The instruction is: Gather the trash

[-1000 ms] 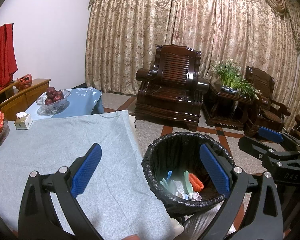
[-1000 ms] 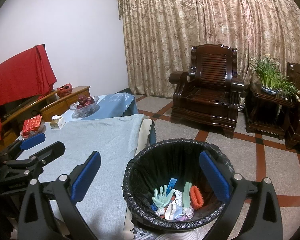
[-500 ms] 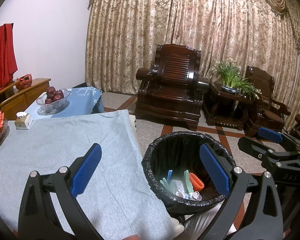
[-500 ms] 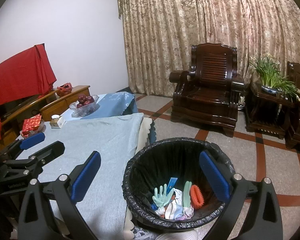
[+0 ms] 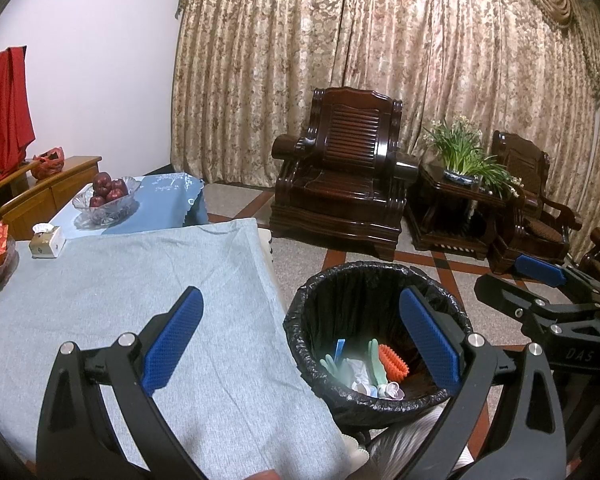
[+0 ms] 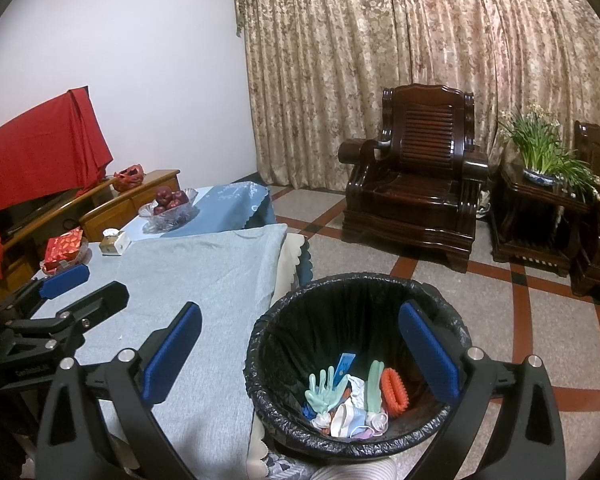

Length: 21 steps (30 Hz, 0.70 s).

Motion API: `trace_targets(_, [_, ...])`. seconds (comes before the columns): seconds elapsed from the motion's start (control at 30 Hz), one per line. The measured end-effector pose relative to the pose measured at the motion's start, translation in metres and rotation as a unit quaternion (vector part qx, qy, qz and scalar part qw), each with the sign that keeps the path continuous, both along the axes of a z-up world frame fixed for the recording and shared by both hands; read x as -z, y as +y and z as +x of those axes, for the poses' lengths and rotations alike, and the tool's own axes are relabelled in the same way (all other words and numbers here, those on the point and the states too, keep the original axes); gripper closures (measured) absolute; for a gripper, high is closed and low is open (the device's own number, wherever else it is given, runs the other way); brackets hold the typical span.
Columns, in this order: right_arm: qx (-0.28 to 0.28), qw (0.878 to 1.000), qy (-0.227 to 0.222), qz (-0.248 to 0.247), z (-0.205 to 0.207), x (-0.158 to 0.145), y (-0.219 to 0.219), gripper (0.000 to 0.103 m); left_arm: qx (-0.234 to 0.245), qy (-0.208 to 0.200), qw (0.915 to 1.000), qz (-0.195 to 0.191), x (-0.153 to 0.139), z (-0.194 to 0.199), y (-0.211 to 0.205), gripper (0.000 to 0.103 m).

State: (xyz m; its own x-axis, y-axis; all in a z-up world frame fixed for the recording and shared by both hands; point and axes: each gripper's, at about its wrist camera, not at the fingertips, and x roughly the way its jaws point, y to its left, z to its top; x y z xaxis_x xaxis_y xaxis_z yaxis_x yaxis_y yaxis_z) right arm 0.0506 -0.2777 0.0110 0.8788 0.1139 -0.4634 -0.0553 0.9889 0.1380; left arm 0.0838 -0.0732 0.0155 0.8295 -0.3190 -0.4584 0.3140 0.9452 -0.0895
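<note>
A black-lined trash bin [image 5: 340, 280] [image 6: 300, 304] stands on the floor beside the table. Inside lie a pale green rubber glove [image 6: 324, 390], an orange ridged ring [image 6: 394, 390], a blue strip [image 6: 343, 366] and crumpled white bits [image 6: 352, 412]. My left gripper [image 5: 300, 340] hovers open over the table's edge and the bin, with nothing between its blue pads. Over the bin my right gripper [image 6: 300, 348] is open too, and holds nothing. Each gripper shows in the other's view: the right one [image 5: 540, 280] at the right, the left one [image 6: 66, 276] at the left.
The table wears a grey cloth [image 5: 120, 280] [image 6: 204, 276]. At its far end stand a glass bowl of red fruit [image 5: 106, 196], a small box [image 5: 46, 240] and a red packet [image 6: 64, 250]. Dark wooden armchairs [image 5: 340, 176], a side table with a plant [image 5: 464, 156] and curtains lie beyond.
</note>
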Motion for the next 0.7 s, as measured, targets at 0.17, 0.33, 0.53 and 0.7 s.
trace_targets(0.17, [0.000,1.000,0.001,0.000,0.0002,-0.0003,0.0002,0.006,0.000,0.001,1.0000,0.000,-0.0002,0.0001,-0.0001,0.007])
trace_targets(0.33, [0.000,1.000,0.001,0.000,0.0001,-0.0006,0.0006,0.006,0.000,0.001,1.0000,0.000,-0.0007,-0.0001,-0.0002,0.007])
trace_targets(0.53, [0.000,1.000,0.001,0.000,0.0003,-0.0012,0.0003,0.006,0.000,0.002,1.0000,0.000,-0.0011,-0.0002,-0.0007,0.007])
trace_targets(0.7, [0.000,1.000,0.001,0.000,0.0007,-0.0017,0.0001,0.006,0.001,0.002,1.0000,0.000,-0.0013,-0.0008,0.0006,0.007])
